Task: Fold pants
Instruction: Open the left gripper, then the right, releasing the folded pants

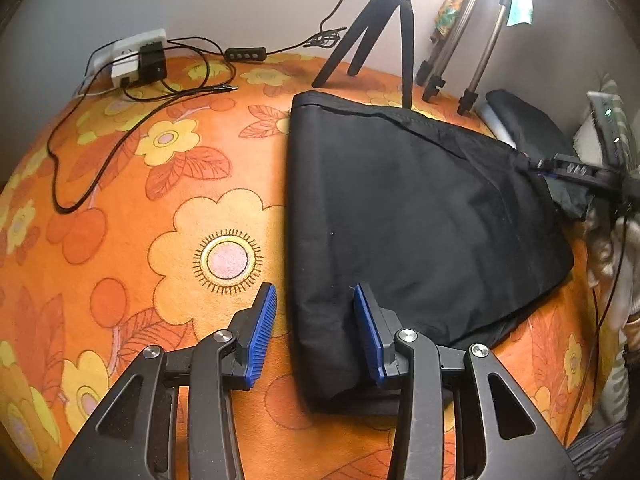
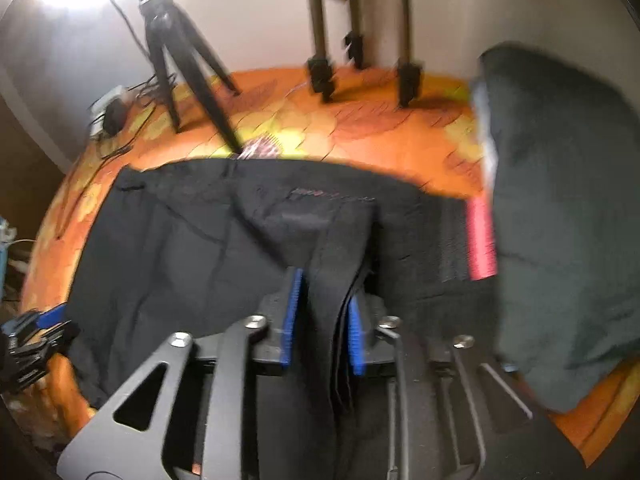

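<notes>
The black pants (image 1: 400,216) lie folded on the orange flowered cloth (image 1: 120,240). My left gripper (image 1: 316,320) hovers open over their near left corner; one finger is above the fabric and the other above the cloth, and the pads touch nothing. At the pants' far right edge the fabric rises in a peak to my right gripper (image 1: 560,168). In the blurred right wrist view, a raised fold of the pants (image 2: 240,248) fills the gap between the blue pads of my right gripper (image 2: 324,320). My left gripper (image 2: 36,332) shows at the lower left there.
A black tripod (image 1: 384,32) and a light stand's legs (image 1: 468,80) stand at the back of the cloth. A power strip (image 1: 132,60) with loose cables lies back left. A dark cushion (image 2: 560,220) with a red strip (image 2: 482,240) lies right of the pants.
</notes>
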`<state>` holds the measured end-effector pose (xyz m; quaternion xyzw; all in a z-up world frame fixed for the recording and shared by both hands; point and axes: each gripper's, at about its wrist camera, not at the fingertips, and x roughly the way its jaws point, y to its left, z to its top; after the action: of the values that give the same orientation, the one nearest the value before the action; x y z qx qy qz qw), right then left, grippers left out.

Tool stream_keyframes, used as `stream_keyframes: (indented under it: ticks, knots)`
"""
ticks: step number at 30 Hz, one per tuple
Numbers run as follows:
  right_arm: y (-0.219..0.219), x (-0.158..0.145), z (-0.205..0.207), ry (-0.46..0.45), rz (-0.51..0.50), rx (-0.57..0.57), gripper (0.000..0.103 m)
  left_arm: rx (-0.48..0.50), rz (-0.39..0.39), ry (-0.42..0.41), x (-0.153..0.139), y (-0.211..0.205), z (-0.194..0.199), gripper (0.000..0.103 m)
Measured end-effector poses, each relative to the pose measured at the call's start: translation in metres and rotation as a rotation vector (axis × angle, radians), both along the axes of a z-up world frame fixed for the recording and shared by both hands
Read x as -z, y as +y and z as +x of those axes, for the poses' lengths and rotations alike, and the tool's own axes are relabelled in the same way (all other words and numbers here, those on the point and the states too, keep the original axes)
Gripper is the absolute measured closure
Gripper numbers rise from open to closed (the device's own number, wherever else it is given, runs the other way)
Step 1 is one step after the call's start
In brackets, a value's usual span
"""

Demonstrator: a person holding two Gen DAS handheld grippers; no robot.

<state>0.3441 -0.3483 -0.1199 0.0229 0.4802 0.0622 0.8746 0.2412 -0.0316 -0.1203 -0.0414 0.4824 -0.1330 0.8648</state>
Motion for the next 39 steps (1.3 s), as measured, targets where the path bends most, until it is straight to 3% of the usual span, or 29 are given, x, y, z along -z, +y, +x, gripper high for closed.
stream_keyframes:
  ticks: [2,4,8,13,16,17,20,21,24,25,27,32,34,36,39]
  knots:
    - [-0.016,-0.011,0.002,-0.014,0.124,0.023,0.057,-0.002,-0.008,0.008,0.002,0.001,0.000,0.064]
    - [-0.037,-0.012,0.008,0.019,0.264,0.082,0.056,-0.001,-0.012,0.013,0.003,0.002,-0.001,0.064]
    - [-0.057,-0.006,0.017,0.062,0.337,0.163,0.056,0.001,-0.021,0.016,0.003,0.002,-0.001,0.064]
    - [-0.056,0.020,0.027,0.171,0.429,0.135,0.056,-0.002,-0.027,0.014,0.003,0.002,-0.001,0.064]
    - [-0.046,0.029,0.028,0.170,0.450,0.123,0.062,-0.004,-0.023,0.012,0.003,0.002,0.000,0.064]
    - [-0.043,0.029,0.027,0.151,0.451,0.115,0.075,-0.005,-0.024,0.012,0.003,0.002,0.000,0.064]
    - [-0.026,0.012,0.020,0.032,0.328,0.070,0.089,-0.008,-0.035,0.018,0.003,0.004,-0.001,0.064]
    - [-0.017,0.002,0.014,-0.035,0.225,0.057,0.094,-0.008,-0.036,0.019,0.002,0.004,-0.002,0.064]
    - [0.002,-0.005,0.007,-0.087,0.039,0.039,0.094,-0.020,-0.029,0.016,0.002,0.006,-0.003,0.059]
    - [0.006,-0.004,0.007,-0.071,-0.011,0.046,0.093,-0.028,-0.025,0.015,0.002,0.007,-0.004,0.057]
    - [0.009,-0.011,0.005,-0.066,-0.064,0.082,0.071,-0.042,-0.028,0.013,0.002,0.010,-0.004,0.056]
    - [0.034,-0.039,-0.012,-0.098,0.035,-0.029,0.068,-0.053,-0.031,0.014,0.001,0.011,-0.003,0.055]
    - [0.059,-0.039,-0.017,-0.045,0.130,-0.111,0.065,-0.055,-0.054,0.016,0.001,0.011,-0.002,0.055]
    - [0.086,-0.037,-0.017,0.009,0.200,-0.169,0.053,-0.061,-0.103,0.021,0.000,0.013,-0.001,0.055]
    - [0.122,-0.034,-0.014,0.055,0.232,-0.215,0.053,-0.086,-0.173,0.029,0.000,0.018,0.000,0.057]
